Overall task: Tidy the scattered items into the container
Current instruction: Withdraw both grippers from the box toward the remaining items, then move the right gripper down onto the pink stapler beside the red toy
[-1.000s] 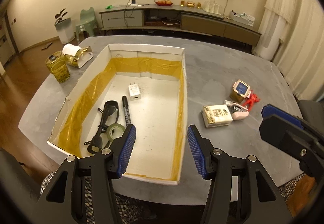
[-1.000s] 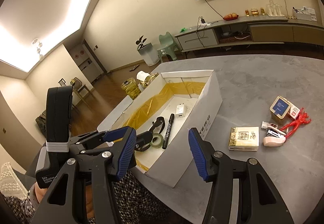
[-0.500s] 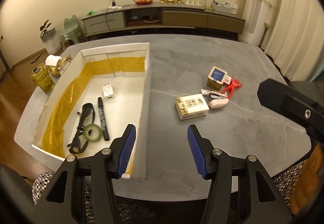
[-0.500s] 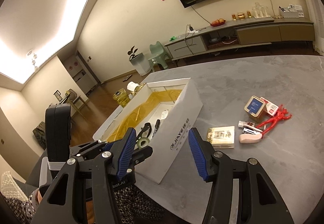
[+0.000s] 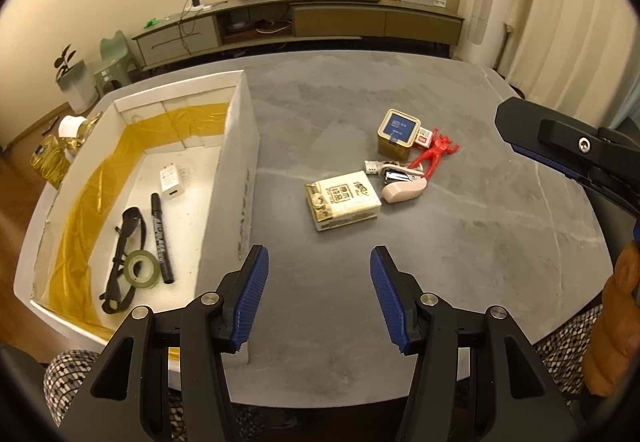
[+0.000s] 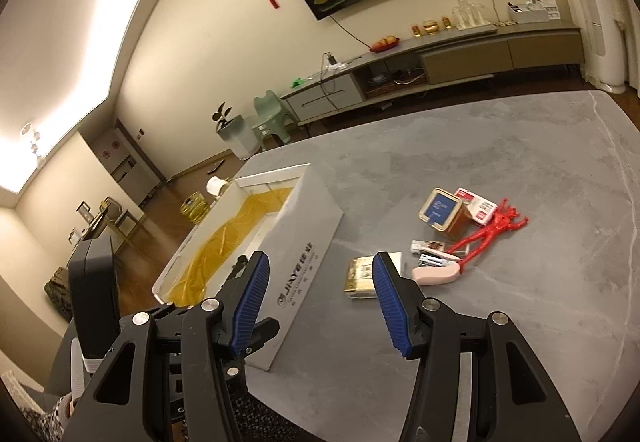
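White cardboard box [image 5: 240,178] left, clutter right on the grey tabletop [image 5: 460,242]
Left hand-held gripper [image 5: 318,292] and right hand-held gripper [image 6: 318,298] gape empty; grabbing the cream tissue pack [image 5: 344,199] could nudge the touching pink stapler [image 5: 402,191]

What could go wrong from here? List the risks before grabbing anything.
1. The stapler, red figure, tin and small items lie touching in a cluster, so grabbing one may drag the others.
2. The tissue pack looks wide for the open left gripper and might slip.
3. The box wall is tall; a low carry could clip it.
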The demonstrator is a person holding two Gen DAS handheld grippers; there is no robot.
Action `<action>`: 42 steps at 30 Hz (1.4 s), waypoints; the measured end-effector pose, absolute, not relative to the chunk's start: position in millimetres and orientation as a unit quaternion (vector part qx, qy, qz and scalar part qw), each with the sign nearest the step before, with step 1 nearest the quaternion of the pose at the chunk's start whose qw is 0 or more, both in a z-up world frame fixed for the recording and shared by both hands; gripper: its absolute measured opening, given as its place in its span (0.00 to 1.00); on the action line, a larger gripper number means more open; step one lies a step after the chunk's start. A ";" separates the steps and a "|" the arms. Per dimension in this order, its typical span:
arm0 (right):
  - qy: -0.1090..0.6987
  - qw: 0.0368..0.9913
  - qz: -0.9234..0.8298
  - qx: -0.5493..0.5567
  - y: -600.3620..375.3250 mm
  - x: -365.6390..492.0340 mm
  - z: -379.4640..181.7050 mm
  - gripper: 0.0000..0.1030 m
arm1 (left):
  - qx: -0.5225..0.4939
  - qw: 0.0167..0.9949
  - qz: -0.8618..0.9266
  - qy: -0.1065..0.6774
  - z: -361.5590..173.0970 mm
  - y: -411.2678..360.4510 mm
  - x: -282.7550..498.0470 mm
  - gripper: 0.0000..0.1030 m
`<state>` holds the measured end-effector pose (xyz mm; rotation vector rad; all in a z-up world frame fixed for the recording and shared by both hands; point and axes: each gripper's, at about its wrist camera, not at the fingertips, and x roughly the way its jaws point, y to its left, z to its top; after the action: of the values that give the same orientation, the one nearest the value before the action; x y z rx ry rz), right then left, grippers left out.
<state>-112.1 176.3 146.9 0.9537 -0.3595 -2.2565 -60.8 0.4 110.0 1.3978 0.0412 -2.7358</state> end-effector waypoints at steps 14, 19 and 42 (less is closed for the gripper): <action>-0.165 0.263 -0.862 0.400 197.6 -148.9 112.3 0.54 | 0.475 0.010 -0.879 0.021 84.8 8.7 -85.0 0.54; -0.180 0.229 -0.862 0.415 208.6 -164.2 95.1 0.54 | 0.483 0.004 -0.875 0.028 74.7 7.5 -91.2 0.54; -0.157 0.194 -0.844 0.476 176.1 -211.0 19.6 0.44 | 0.498 -0.020 -0.864 0.064 49.2 -9.7 -105.8 0.54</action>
<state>-211.0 176.1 19.6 1.3347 -0.4397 -2.3660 -105.8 -9.7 49.2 1.5864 0.2040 -2.7507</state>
